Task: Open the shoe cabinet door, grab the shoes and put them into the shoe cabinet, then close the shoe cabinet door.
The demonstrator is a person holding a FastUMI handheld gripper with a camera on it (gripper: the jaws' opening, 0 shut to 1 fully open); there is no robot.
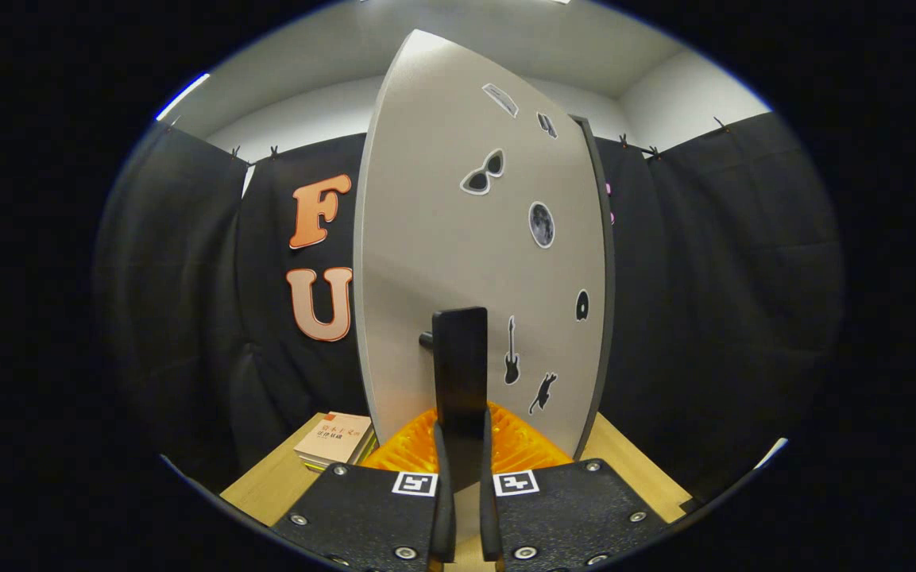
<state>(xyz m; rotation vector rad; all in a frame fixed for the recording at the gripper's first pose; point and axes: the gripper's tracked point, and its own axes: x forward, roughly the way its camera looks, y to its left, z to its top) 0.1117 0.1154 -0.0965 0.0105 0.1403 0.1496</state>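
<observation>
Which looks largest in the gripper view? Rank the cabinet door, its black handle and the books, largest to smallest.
1. Cabinet door.
2. Black handle, between the gripper fingers, which are shut on it; nearness enlarges it.
3. Books, partly hidden, so handle versus books is unsure.

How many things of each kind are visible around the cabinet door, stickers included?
Cabinet door: 1
Door handle, with the gripper jaws shut on it: 1
Stickers on the door: 7
Orange tray: 1
Stack of books: 1
Wooden table: 1
Total: 12
</observation>
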